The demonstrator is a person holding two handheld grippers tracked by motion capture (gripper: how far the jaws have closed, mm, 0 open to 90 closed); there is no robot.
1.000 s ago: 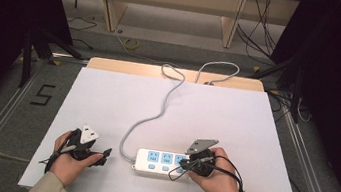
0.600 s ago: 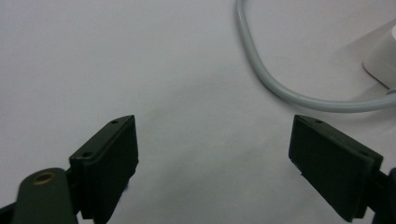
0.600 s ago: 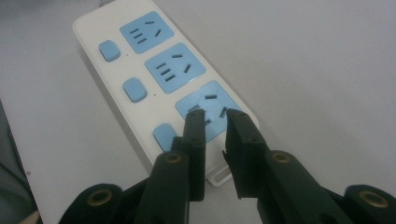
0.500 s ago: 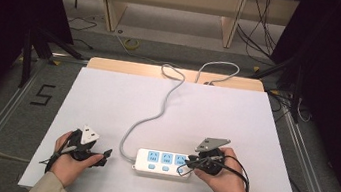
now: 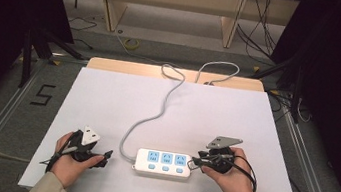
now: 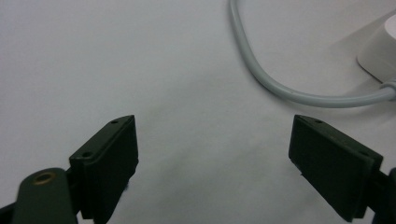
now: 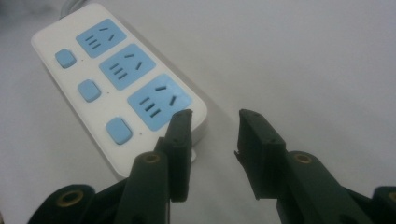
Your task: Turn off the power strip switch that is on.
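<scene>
Right tool (image 5: 195,161) at the near right of the table (image 5: 108,92), just off the end of the power strip (image 5: 164,164). Jaws part open, just been opening; nothing between them in the right tool's own view, one jaw overlapping the strip's end socket (image 7: 159,100), contact not determinable. Left tool (image 5: 97,155) near left, well apart from the strip, jaws wide and empty over bare table.

Power strip lying flat, sockets up, immediately ahead of the right tool. Long axis across the table, running from right tool toward left tool; three blue sockets in a row, three blue switches (image 7: 117,130) along the nearer edge. No plug in any socket.

Cord (image 5: 156,109) leaving the end farthest from the right tool, looping, then running away to the far table edge.

Judgement: strip apparently released in place; any further handling not yet begun.
</scene>
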